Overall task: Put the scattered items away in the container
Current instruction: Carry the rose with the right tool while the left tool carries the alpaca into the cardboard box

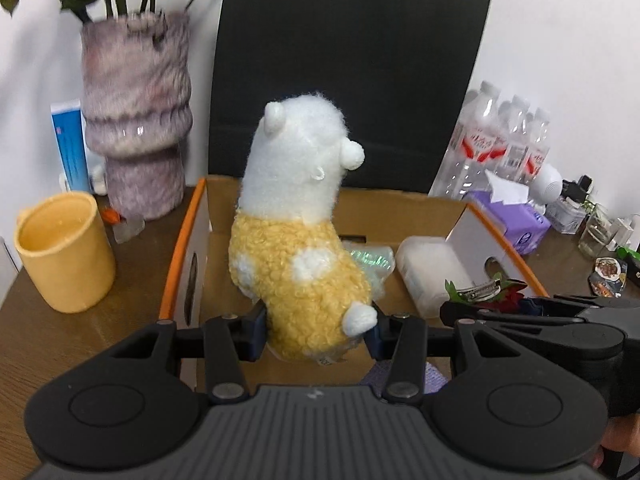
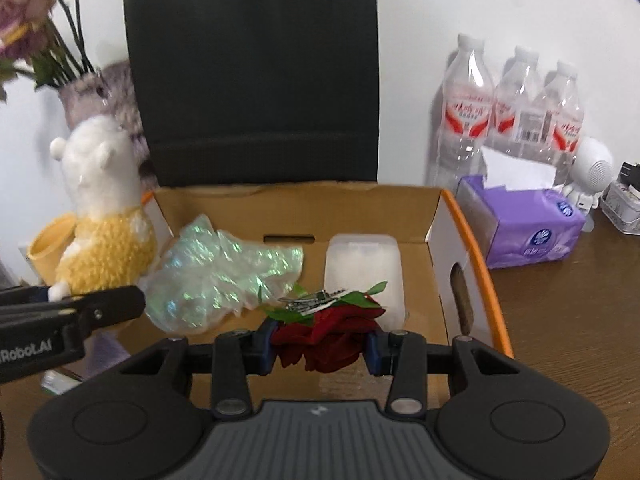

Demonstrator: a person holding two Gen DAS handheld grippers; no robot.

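The plush toy [image 1: 296, 232], white above and curly yellow below, stands upright in my left gripper [image 1: 316, 334], its long axis running bottom to top. Its white head with two small round ears points up and leans a little away from me toward the black panel [image 1: 352, 68] behind the box, so I see only its back. The blue pads press on the yellow lower body from both sides, jaws roughly half apart around it, and one white foot sticks out by the right pad. The toy hangs over the near left part of the cardboard box [image 1: 176, 280], which has orange edges and stands open on the wooden table [image 1: 32, 340].

My right gripper [image 2: 320, 346] is clamped on a red fabric rose [image 2: 332, 336], jaws narrow around the petals. The rose lies across the pads, its green leaves and a silver hair clip [image 2: 310, 300] facing up and away from me, over the near middle of the box.

Inside the box lie a crumpled iridescent plastic bag [image 2: 216, 276] at the left and a translucent white container [image 2: 362, 272] toward the right, its long side running from front to back. Outside, a yellow cup [image 1: 64, 252] and a fuzzy grey vase [image 1: 136, 120] stand left of the box; a purple tissue pack [image 2: 532, 232] and three water bottles [image 2: 516, 116] stand to its right.
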